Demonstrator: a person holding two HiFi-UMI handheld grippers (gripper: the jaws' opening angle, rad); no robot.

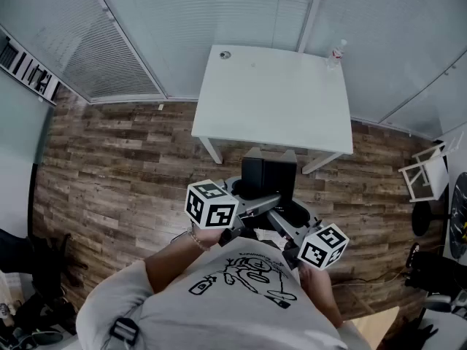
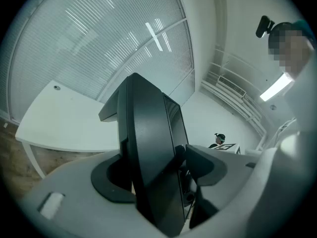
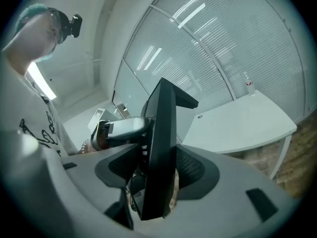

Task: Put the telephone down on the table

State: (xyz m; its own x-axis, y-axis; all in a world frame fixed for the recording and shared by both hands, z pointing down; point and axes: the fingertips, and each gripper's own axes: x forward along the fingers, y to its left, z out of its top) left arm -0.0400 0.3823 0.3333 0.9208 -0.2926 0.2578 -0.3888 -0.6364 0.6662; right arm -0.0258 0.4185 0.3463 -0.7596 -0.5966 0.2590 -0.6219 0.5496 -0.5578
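A black telephone [image 1: 268, 177] hangs in the air in front of me, short of the white table [image 1: 273, 97]. Both grippers hold it from below. My left gripper [image 1: 252, 204] is shut on one side of it, and in the left gripper view the dark slab of the telephone [image 2: 148, 148] fills the gap between the pads [image 2: 210, 165]. My right gripper [image 1: 288, 223] is shut on the other side. The right gripper view has the telephone [image 3: 161, 148] standing on edge between the ribbed pads [image 3: 195, 170], with the left gripper's jaw behind it.
A small bottle [image 1: 336, 52] stands at the table's far right corner and a little round cap [image 1: 225, 55] at its far left. Wooden floor [image 1: 117, 159] lies around. A white frame chair [image 1: 427, 172] sits to the right. Glass walls with blinds stand behind the table.
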